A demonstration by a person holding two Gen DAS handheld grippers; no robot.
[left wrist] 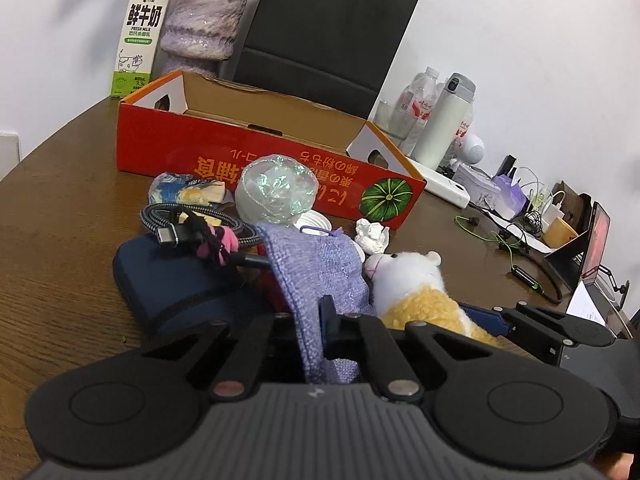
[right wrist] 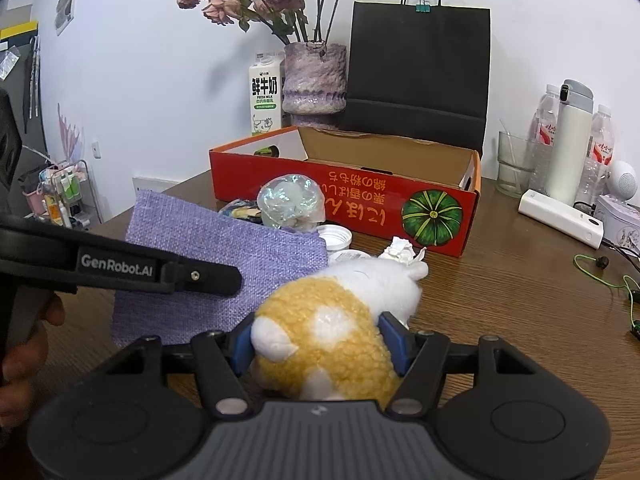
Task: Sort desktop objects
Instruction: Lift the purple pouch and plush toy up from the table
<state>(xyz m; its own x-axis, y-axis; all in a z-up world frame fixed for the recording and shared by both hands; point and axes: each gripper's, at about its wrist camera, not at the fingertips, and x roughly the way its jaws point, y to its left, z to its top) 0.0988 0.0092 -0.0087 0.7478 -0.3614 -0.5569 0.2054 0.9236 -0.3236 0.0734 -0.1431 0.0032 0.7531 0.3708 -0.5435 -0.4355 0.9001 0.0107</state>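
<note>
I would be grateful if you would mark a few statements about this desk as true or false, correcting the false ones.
1. The left gripper is shut on the purple cloth pouch. True.
2. The right gripper is empty. False: its pads press the plush hamster.
3. The red cardboard box is closed. False: its top is open.
4. A milk carton stands beside the vase. True.

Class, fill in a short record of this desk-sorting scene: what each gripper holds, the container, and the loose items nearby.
left gripper: jaws shut on purple woven pouch
right gripper: jaws shut on plush hamster
container: open red box, looks empty
loose items: crumpled paper, iridescent wrapped ball, braided cable
surface: wooden table
</note>
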